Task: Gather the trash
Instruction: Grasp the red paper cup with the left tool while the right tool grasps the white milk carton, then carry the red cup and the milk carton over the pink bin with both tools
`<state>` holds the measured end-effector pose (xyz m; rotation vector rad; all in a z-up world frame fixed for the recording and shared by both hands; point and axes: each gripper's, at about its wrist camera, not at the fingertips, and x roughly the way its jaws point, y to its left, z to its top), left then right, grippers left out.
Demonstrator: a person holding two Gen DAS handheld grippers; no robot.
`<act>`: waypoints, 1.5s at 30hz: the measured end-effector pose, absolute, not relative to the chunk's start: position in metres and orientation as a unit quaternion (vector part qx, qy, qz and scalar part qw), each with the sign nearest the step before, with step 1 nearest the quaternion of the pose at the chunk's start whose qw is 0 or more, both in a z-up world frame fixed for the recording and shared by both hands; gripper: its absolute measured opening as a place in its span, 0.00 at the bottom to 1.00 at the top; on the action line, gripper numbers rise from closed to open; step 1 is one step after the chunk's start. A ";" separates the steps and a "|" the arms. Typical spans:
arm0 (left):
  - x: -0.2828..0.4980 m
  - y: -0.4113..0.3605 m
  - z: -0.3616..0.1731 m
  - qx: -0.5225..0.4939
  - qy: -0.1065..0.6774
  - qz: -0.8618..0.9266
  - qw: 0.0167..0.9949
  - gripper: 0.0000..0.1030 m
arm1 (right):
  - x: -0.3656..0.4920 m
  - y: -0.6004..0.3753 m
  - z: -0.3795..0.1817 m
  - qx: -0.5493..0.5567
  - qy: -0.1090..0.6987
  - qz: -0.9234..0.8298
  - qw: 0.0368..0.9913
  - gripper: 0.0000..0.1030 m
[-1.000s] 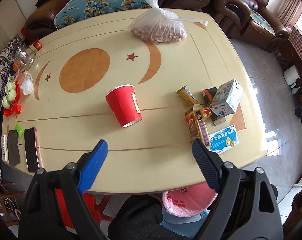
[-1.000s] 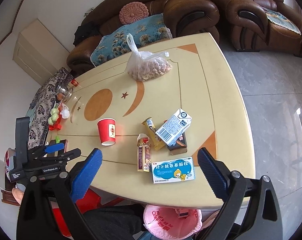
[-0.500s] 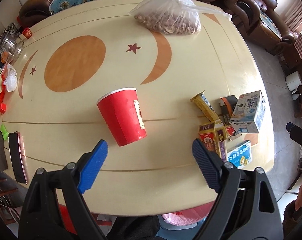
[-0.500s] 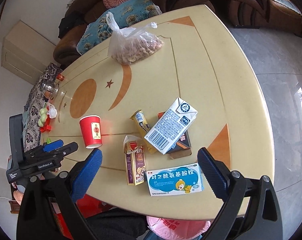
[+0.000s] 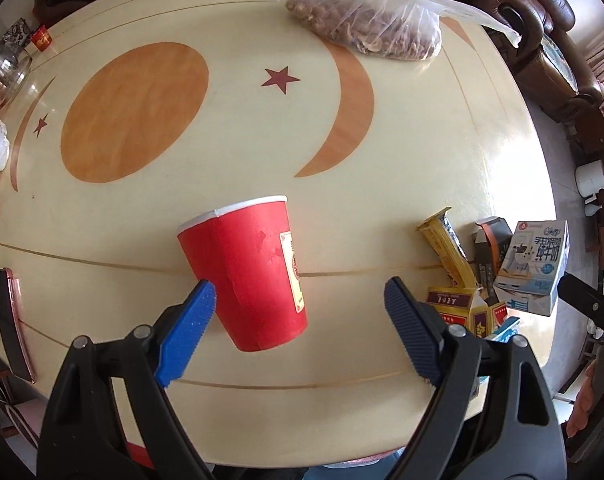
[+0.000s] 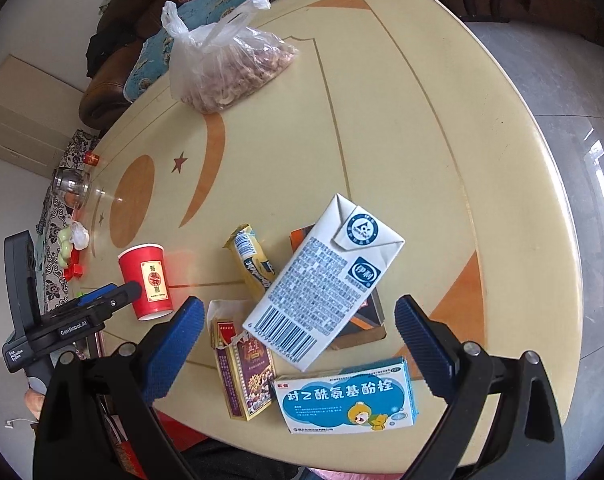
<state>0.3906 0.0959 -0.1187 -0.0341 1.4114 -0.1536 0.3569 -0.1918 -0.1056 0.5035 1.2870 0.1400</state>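
A red paper cup stands upside down on the cream table; it also shows in the right wrist view. My left gripper is open, its jaws on either side of the cup's lower end, not closed on it. My right gripper is open above a pile of trash: a white milk carton, a yellow wrapper, a red-purple box, a blue-white medicine box and a dark box under the carton.
A clear plastic bag of nuts lies at the table's far side. A glass jar, small toys and a phone sit along the left edge. Brown sofas stand behind. A pink-lined bin is below the near edge.
Both grippers have moved forward and down toward the table. The left has closed in on the red cup, the right on the milk carton pile. Both stay open.
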 end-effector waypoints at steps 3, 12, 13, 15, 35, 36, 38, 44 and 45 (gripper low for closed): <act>0.398 0.100 -0.128 -0.026 0.654 -0.064 0.754 0.82 | 0.362 -0.191 -0.113 0.229 0.596 0.059 0.767 0.91; 0.411 0.105 -0.140 -0.010 0.652 -0.029 0.758 0.82 | 0.374 -0.187 -0.128 0.215 0.600 0.057 0.768 0.71; 0.413 0.106 -0.142 -0.010 0.654 -0.026 0.756 0.82 | 0.374 -0.186 -0.129 0.215 0.601 0.060 0.767 0.68; 0.415 0.109 -0.145 -0.009 0.657 -0.020 0.754 0.82 | 0.374 -0.184 -0.131 0.215 0.601 0.066 0.767 0.66; 0.416 0.104 -0.175 -0.015 0.681 -0.029 0.732 0.61 | 0.370 -0.178 -0.119 0.182 0.579 0.091 0.790 0.42; 0.414 0.102 -0.172 -0.012 0.677 -0.032 0.735 0.61 | 0.369 -0.179 -0.118 0.184 0.576 0.093 0.791 0.42; 0.410 0.099 -0.164 -0.008 0.673 -0.034 0.739 0.61 | 0.366 -0.179 -0.113 0.184 0.571 0.096 0.794 0.42; 0.385 0.088 -0.124 0.020 0.640 -0.037 0.768 0.61 | 0.352 -0.178 -0.089 0.152 0.552 0.092 0.815 0.42; 0.378 0.087 -0.116 0.023 0.634 -0.039 0.772 0.61 | 0.349 -0.179 -0.085 0.148 0.549 0.090 0.817 0.42</act>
